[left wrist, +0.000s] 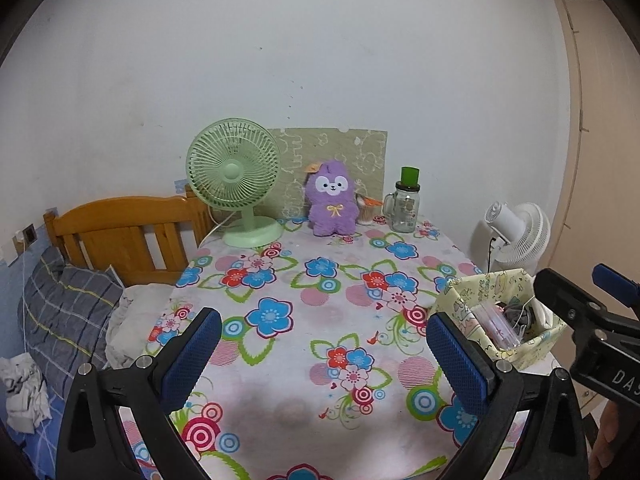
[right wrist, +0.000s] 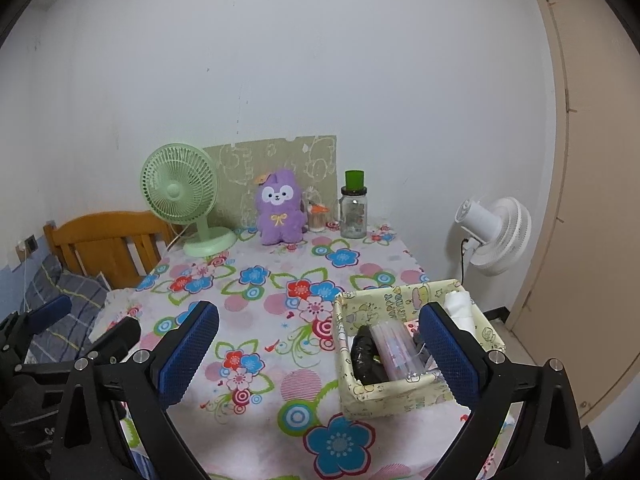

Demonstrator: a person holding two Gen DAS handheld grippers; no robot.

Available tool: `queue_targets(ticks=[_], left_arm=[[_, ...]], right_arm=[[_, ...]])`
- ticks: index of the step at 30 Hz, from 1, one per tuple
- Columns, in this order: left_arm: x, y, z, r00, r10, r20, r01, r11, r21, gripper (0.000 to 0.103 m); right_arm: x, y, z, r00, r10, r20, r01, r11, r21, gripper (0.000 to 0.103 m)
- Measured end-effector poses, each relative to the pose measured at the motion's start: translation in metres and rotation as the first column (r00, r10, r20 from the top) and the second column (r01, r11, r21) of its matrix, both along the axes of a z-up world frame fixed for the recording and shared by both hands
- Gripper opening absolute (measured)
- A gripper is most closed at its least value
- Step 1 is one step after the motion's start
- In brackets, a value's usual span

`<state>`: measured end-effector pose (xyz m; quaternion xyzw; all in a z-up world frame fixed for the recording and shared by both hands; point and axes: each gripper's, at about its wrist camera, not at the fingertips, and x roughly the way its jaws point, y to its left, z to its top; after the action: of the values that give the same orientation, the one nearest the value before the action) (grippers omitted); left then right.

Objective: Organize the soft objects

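Observation:
A purple plush toy [left wrist: 331, 202] sits upright at the far edge of the flowered table [left wrist: 304, 320], against a green board; it also shows in the right wrist view [right wrist: 279, 208]. A yellow fabric basket [right wrist: 404, 394] stands at the table's right front with a black bundle, a clear packet and a white cloth in it; it also shows in the left wrist view [left wrist: 468, 300]. My left gripper [left wrist: 322, 350] is open and empty over the table's near middle. My right gripper [right wrist: 318, 346] is open and empty, its right finger over the basket.
A green desk fan [left wrist: 236, 184] stands left of the plush. A glass jar with a green lid [left wrist: 405, 204] and a small cup stand to its right. A white fan [right wrist: 494, 232] is beyond the table's right edge. A wooden headboard [left wrist: 120, 236] and bedding lie left.

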<state>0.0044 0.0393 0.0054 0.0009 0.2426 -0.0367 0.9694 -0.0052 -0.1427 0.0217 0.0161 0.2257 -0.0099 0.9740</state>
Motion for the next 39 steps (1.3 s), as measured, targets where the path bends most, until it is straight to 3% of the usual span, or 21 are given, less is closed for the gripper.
queue_targets(ticks=[39], left_arm=[[-0.0036, -0.0066, 0.0064, 1.000, -0.001, -0.007, 0.000, 1.000, -0.020, 0.103]], right_arm=[[-0.0042, -0.0031, -0.0004, 1.000, 0.008, -0.010, -0.007, 1.000, 0.028, 0.103]])
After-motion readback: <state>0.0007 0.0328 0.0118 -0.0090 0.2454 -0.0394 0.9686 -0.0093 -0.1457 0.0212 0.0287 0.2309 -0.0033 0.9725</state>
